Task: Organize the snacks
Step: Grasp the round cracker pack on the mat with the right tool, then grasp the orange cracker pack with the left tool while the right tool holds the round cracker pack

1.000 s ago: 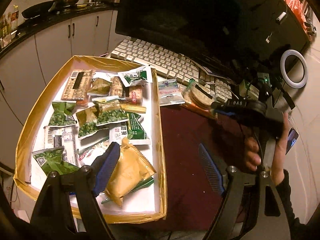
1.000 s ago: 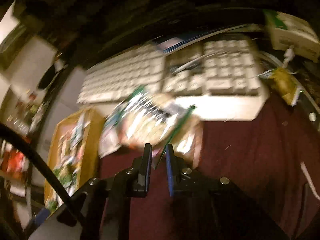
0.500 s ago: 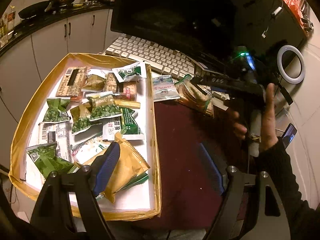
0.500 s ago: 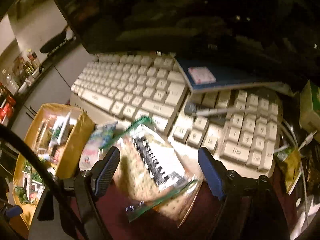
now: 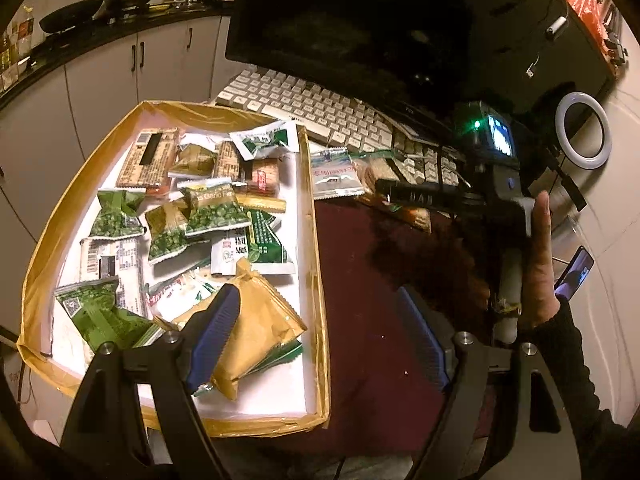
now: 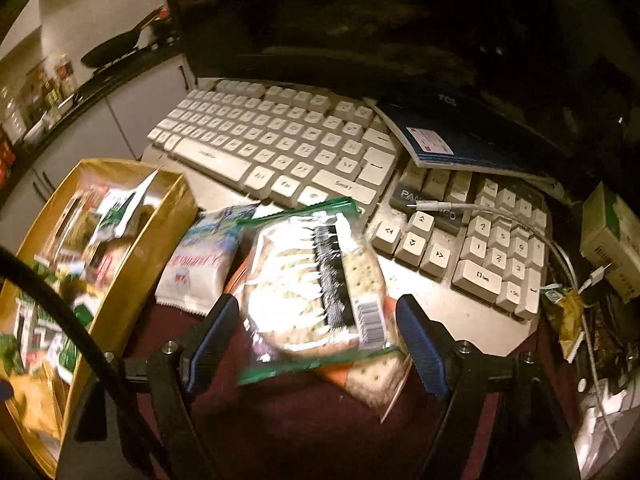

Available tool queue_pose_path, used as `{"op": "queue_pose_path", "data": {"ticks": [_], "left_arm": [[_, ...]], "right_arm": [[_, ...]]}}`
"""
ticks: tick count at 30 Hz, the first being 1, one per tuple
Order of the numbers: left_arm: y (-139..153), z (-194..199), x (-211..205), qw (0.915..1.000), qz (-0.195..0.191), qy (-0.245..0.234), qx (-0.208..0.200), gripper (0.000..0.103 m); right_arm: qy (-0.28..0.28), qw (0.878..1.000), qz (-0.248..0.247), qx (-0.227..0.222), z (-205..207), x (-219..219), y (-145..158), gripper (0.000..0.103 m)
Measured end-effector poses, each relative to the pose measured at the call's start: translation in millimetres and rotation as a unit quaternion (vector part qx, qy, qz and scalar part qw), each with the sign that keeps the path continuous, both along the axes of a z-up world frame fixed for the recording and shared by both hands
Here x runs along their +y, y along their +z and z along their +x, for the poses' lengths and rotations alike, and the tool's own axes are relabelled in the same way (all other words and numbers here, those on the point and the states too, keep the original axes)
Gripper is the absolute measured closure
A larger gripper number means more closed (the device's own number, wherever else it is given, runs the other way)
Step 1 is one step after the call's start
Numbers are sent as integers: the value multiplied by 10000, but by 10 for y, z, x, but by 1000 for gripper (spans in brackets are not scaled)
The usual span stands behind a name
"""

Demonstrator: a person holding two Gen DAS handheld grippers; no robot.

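Most snack packets already lie in the gold-rimmed box [image 5: 316, 264]. The right gripper [image 6: 318, 344] has its fingers spread around the cracker packet [image 6: 316, 292]; beyond its left finger waits a white packet [image 6: 200, 268]. The left gripper [image 5: 320, 336] is spread, empty.

We hold both the left gripper [image 5: 320, 328] and the right gripper [image 6: 316, 336] wide-jawed, right hand [image 5: 538, 264] seemingly unclenched at three o'clock.
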State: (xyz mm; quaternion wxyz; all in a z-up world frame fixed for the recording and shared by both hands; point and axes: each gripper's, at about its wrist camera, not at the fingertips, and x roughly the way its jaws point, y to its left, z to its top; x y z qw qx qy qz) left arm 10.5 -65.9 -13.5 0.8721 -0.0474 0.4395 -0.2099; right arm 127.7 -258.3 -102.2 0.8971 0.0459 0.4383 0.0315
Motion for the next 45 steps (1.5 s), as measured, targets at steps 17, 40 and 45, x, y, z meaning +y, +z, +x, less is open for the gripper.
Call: {"op": "queue_pose_path", "data": {"ticks": [17,40,45], "left_arm": [[46,207,-581,9952,541,-809,31,22],[-450,1669,-2387,9164,2101,-3391,-319,22],[-578,1916,-2385,9225,1704,-3445,364,20]], "right_arm": [[-1670,9765,1202,-644,-1158,-651,-125,30],[-2497,9397,2213,-746,-1342,-1044,-309,30],[-2473,9372,2349,-728,-1376,-1055,-322,30]]}}
